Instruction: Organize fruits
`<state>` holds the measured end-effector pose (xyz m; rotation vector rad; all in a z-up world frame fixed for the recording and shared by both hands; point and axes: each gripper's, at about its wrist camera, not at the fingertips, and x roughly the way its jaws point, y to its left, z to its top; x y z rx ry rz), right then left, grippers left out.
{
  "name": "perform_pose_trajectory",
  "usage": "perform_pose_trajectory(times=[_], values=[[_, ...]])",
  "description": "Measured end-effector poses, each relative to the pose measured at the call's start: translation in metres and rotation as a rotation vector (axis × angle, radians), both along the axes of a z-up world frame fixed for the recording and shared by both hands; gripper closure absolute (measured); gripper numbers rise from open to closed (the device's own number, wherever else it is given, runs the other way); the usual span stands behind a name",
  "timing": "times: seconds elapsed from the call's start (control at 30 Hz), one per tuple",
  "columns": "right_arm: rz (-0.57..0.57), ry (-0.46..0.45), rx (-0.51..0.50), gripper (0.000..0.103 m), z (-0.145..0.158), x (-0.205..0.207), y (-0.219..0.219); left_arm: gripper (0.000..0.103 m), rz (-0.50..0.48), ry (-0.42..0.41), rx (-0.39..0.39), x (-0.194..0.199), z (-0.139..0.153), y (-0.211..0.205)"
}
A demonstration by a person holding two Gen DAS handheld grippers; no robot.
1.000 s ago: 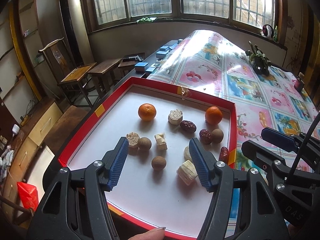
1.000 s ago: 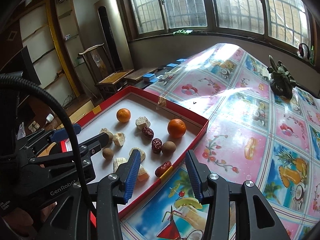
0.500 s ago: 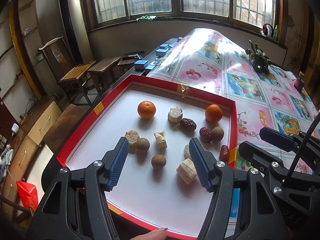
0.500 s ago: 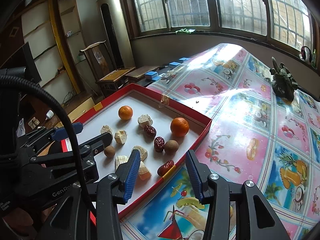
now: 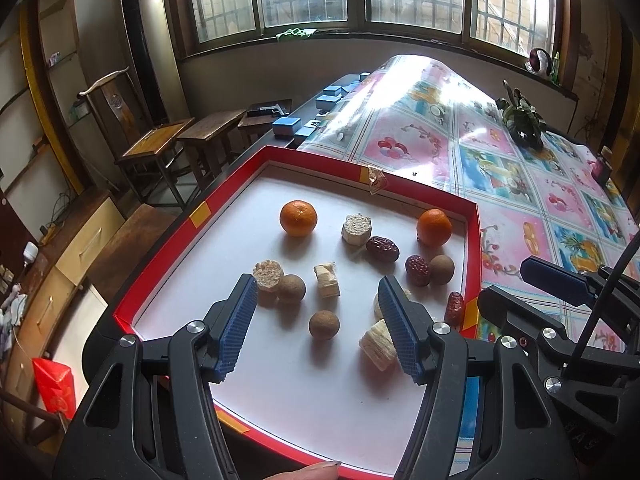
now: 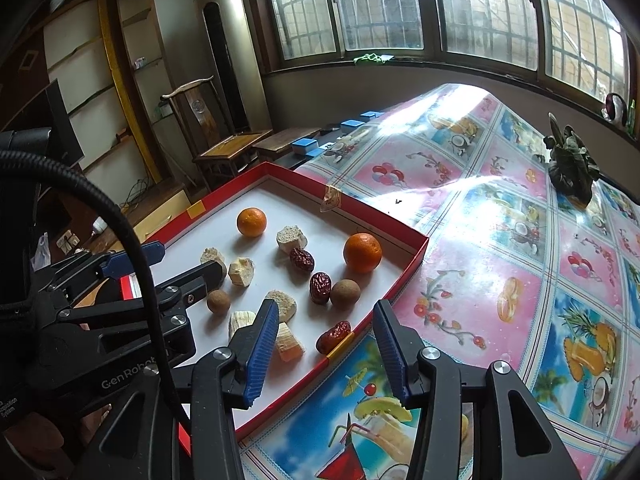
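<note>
A red-rimmed white tray holds two oranges, three red dates, three brown longans and several pale sugarcane chunks. My left gripper is open and empty above the tray's near part, with a longan between its fingers in view. My right gripper is open and empty over the tray's right rim, just above a date by that rim.
The tray sits on a table with a glossy fruit-print cloth. A dark plant ornament stands at the far right. Blue boxes lie beyond the tray. Wooden chairs and stools stand left of the table.
Both grippers have drifted slightly; the view shifted a little. Both stay open and empty. The fruits have not moved.
</note>
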<state>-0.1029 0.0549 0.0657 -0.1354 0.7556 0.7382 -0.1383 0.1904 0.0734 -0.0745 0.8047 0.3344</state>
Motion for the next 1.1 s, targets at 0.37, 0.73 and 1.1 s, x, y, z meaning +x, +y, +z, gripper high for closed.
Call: perform_pose_trajectory(times=[0.37,0.73,1.1], values=[[0.007,0.003,-0.007,0.056,-0.003,0.001,0.003,0.04,0.004,0.004,-0.003,0.001,-0.003,0.001],[0.007,0.008,-0.012,0.056,-0.004,0.001,0.003,0.04,0.017,-0.002,-0.007,0.001,-0.004,0.003],[-0.046,0.004,0.001,0.056,0.001,0.006,-0.021,0.04,-0.011,-0.009,0.01,0.006,0.003,-0.017]])
